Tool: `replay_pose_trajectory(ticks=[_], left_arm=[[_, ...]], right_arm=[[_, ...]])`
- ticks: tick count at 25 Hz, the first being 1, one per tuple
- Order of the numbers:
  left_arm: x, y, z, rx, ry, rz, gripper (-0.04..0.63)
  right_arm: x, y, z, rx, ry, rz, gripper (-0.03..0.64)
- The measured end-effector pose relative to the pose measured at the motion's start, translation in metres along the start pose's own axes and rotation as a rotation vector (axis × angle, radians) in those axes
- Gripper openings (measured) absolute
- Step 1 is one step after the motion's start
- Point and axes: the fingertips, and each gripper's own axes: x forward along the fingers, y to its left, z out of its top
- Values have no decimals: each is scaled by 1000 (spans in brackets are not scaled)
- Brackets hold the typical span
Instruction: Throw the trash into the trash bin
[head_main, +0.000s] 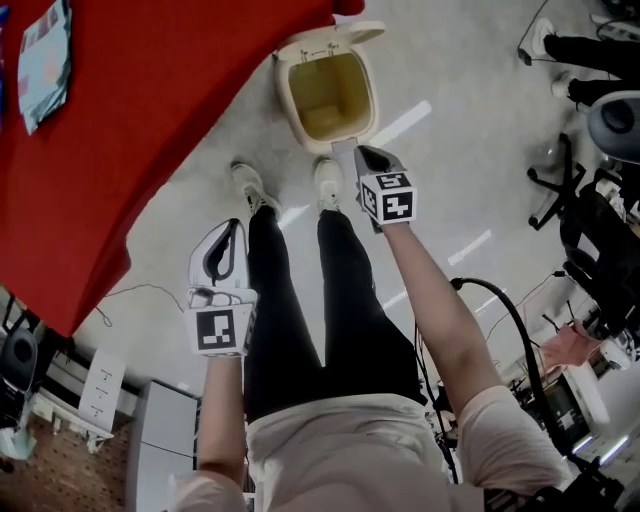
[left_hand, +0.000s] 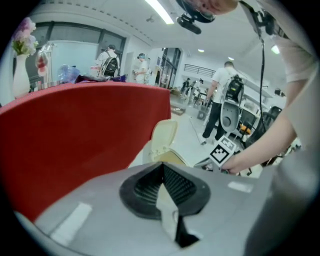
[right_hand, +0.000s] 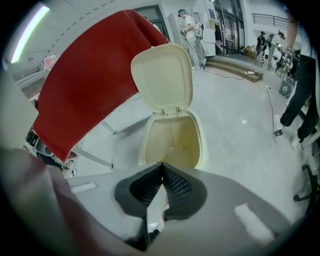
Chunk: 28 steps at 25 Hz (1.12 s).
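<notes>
Now: right claw (right_hand: 161, 169) pinched fully shut, nothing held, just short of the trash bin's (head_main: 325, 85) near rim; left claw (left_hand: 162, 167) likewise shut, empty, farther back from the bin; bin on floor, lid (right_hand: 162, 77) raised, beside red table (head_main: 150, 120).

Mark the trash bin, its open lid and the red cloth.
trash bin (right_hand: 172, 135): right gripper view, on the inner back wall.
lid (right_hand: 162, 77): right gripper view, middle of its raised underside.
red cloth (head_main: 150, 120): head view, middle of the cloth.
</notes>
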Motion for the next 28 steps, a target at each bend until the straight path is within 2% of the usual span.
replay_pose_trajectory(ticks=[6,12,17,28], left_arm=[[-27,-12,35,21,-43,-39,6],[-62,-32,68,45,-47,-61,6],[-98,-45,104,88,-67,-87,6],[-163,-41,158,134,-105,-98,6]], right_arm=[[-57,14,26,-11,-32,6,2],[-131,30,50,9,-87,-4,2],[-191,55,74,-20,-136,17,2],[-300,103,122,-57,-277,52,2]])
